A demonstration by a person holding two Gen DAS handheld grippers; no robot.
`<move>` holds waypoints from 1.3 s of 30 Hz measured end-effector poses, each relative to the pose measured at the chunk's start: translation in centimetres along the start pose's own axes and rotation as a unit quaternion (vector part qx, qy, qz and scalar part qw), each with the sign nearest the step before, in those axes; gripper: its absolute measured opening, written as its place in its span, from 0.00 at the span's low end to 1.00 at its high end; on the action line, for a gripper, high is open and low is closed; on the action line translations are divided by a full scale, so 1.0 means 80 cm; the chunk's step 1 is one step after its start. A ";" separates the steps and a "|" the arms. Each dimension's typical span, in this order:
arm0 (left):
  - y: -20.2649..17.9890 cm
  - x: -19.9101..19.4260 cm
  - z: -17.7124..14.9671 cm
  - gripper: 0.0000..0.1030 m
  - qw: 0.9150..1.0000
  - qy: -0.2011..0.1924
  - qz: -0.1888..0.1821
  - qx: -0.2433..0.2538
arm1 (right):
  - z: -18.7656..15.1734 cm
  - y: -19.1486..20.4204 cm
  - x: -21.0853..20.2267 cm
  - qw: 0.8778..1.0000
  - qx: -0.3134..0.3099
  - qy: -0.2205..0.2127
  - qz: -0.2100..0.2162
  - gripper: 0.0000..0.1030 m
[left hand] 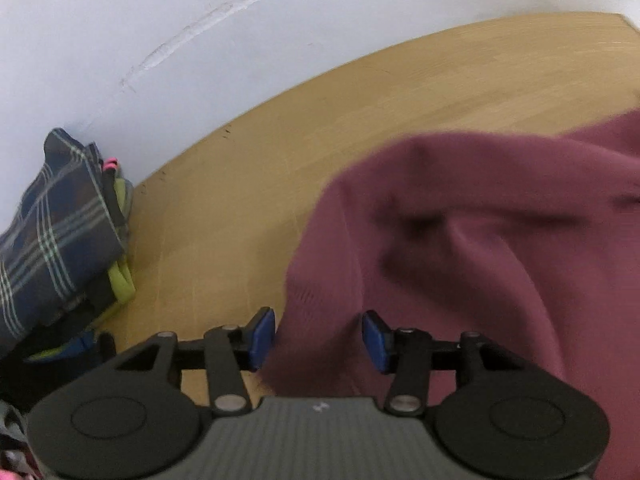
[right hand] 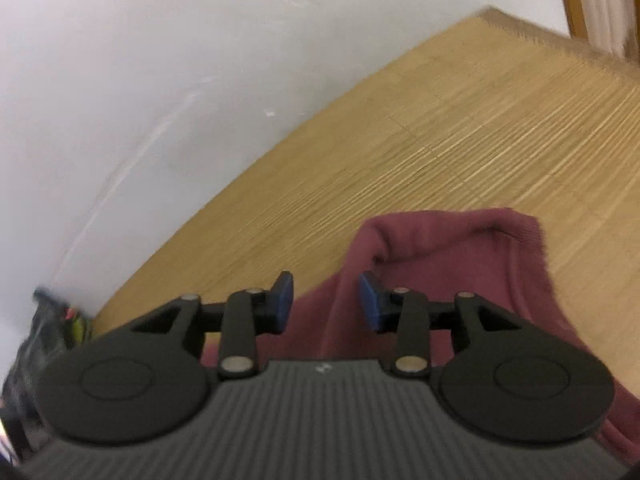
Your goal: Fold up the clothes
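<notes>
A maroon garment lies rumpled on the woven straw mat, filling the right half of the left wrist view. My left gripper stands open over its near left edge; the blue pads are apart and do not press the cloth between them. In the right wrist view a folded-over end of the same maroon garment lies on the mat. My right gripper is open too, with a ridge of the cloth in the gap and its blue pads clear of it.
A pile of other clothes, topped by a dark blue plaid piece with lime-green trim, leans against the white wall at the left. The same pile shows blurred at the left edge. A wooden frame stands beyond the mat's far corner.
</notes>
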State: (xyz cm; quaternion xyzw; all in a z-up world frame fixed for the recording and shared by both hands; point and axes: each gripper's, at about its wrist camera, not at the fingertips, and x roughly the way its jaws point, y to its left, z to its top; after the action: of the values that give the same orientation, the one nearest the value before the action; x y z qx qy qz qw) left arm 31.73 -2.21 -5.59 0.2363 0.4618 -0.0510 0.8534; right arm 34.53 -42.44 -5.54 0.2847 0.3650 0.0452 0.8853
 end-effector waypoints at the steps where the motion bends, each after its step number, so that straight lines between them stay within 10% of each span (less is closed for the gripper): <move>1: 0.003 -0.007 -0.014 0.53 1.000 -0.006 -0.010 0.000 | -0.010 0.001 -0.021 1.000 -0.016 0.001 0.001 0.44; 14: 0.006 -0.068 -0.116 0.56 0.992 -0.033 -0.123 -0.026 | -0.278 -0.017 -0.193 0.994 0.035 0.092 -0.051 0.47; 26: 0.006 -0.055 -0.139 0.56 0.988 -0.017 -0.144 -0.048 | -0.316 -0.052 -0.188 0.970 0.178 0.161 0.026 0.46; 35: -0.009 -0.062 -0.136 0.56 0.990 -0.014 -0.131 -0.045 | -0.301 -0.058 -0.230 0.973 0.122 0.194 -0.022 0.47; 39: -0.013 -0.060 -0.134 0.56 0.990 -0.005 -0.130 -0.051 | -0.317 -0.067 -0.213 0.967 0.141 0.209 0.041 0.47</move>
State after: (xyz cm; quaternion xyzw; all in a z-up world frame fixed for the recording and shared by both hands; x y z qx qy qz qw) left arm 20.49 1.07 -7.04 0.1299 0.4860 -0.1388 0.8530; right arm 4.35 -39.86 -12.30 0.4058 0.5323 0.0882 0.7377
